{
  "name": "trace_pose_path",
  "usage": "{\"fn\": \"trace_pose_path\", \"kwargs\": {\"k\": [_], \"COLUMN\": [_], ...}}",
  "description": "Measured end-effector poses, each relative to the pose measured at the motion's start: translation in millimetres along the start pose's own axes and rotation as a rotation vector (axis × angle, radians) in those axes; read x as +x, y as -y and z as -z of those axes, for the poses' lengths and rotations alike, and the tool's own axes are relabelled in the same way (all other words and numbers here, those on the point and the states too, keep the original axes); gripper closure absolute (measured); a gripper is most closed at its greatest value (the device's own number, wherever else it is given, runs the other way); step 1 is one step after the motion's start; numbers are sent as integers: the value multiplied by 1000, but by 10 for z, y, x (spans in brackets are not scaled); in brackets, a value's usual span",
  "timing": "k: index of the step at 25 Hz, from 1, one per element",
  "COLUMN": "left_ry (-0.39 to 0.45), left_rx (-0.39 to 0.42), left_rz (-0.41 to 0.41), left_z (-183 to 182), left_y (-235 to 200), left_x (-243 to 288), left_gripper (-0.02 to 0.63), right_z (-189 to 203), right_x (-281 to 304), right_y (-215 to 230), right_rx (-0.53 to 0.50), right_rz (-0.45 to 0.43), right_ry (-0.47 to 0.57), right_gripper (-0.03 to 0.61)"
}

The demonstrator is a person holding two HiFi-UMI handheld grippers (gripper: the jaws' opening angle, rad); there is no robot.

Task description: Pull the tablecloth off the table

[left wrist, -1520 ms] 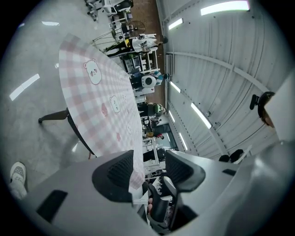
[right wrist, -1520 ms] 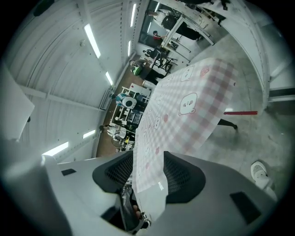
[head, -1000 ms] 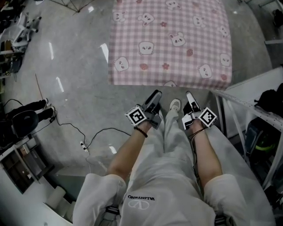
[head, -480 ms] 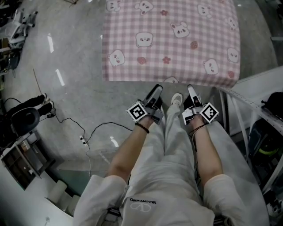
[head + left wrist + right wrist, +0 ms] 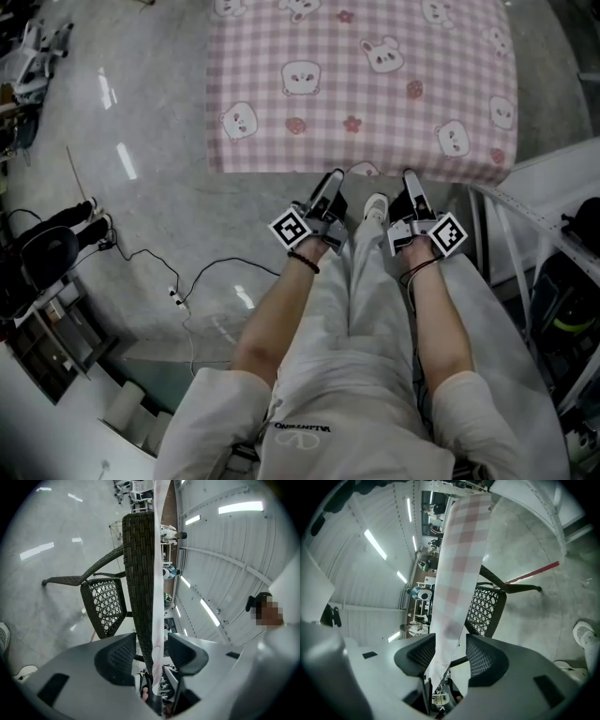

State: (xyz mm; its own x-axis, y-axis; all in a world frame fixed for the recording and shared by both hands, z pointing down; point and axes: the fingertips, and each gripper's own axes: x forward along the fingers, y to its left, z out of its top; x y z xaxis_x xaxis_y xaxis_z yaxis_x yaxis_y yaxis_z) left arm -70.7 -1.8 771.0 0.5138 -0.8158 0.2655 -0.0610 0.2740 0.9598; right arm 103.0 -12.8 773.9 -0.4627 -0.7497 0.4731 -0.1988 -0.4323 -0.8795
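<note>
Jaws stand apart on both grippers, and neither has closed on anything. In the left gripper view, the left gripper (image 5: 152, 651) is open around the near edge of the table (image 5: 138, 573). That edge shows as a dark woven band running up between the jaws, with the hem of the tablecloth (image 5: 157, 597) lying just beside it. In the right gripper view, the right gripper (image 5: 451, 651) is open the same way, and a hanging fold of the pink checked tablecloth (image 5: 459, 564) passes down through the gap between its jaws. Whether the cloth touches either pad cannot be told.

From the head view, the tablecloth (image 5: 361, 84), pink check with rabbit faces, lies spread over the whole table top, so the table itself is hidden there. The left gripper (image 5: 330, 183) and right gripper (image 5: 410, 181) meet its near hanging edge side by side, and the cloth's far part is cut off by the top of the picture. A pale shoe (image 5: 373, 208) sits between the two grippers. Behind the table edge, a dark woven frame (image 5: 105, 604) is only partly visible.
</note>
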Motion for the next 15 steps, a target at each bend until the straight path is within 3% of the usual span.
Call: {"fn": "trace_pose_path", "kwargs": {"k": [15], "left_ry": [51], "left_rx": [-6], "left_rz": [61], "left_z": [-58], "left_y": [-17], "left_x": [85], "left_gripper": [526], "right_z": [-29], "right_x": [102], "right_y": [-17], "right_rx": [59], "right_rz": [-69], "right_ry": [42], "right_gripper": [446]}}
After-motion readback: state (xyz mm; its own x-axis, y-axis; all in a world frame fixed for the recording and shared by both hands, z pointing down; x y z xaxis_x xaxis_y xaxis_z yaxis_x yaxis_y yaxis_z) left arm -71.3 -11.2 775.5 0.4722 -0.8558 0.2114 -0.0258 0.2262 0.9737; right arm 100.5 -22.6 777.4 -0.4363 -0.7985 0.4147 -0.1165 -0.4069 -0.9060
